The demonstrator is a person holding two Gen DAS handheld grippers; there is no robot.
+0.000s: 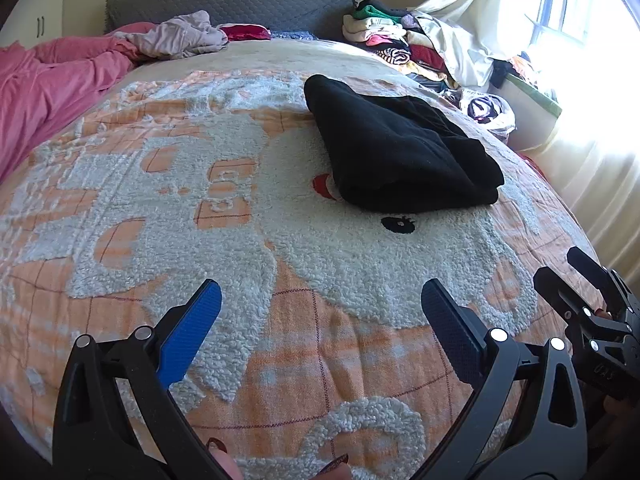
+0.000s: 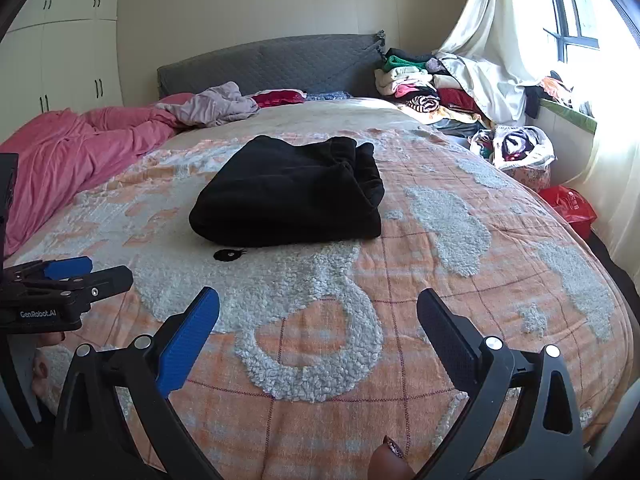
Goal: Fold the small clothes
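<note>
A folded black garment (image 1: 400,148) lies on the bed, resting on the orange-and-white fleecy blanket (image 1: 280,340) just above a small black eye motif (image 1: 397,225) in the blanket's pattern; in the right wrist view the same garment (image 2: 288,196) sits near the centre of the bed, at about 12 o'clock from the jaws. The left gripper (image 1: 320,320) hovers over the blanket with its jaws spread wide and nothing between them, one blue pad lit and the other in shadow. The right gripper (image 2: 318,320) is likewise wide open and empty, well short of the garment. Each gripper shows in the other's view: the right one at 3 o'clock in the left wrist view, the left one at 9 o'clock in the right wrist view. A fingertip with a dark glittery nail (image 2: 394,450) shows at 6 o'clock in the right wrist view. A pink duvet (image 2: 76,148) is bunched at 10 o'clock, a grey padded headboard (image 2: 272,64) stands at 12 o'clock, and a pile of mixed clothes (image 2: 420,88) is heaped at 1 o'clock beside a pale curtain (image 2: 492,40).
</note>
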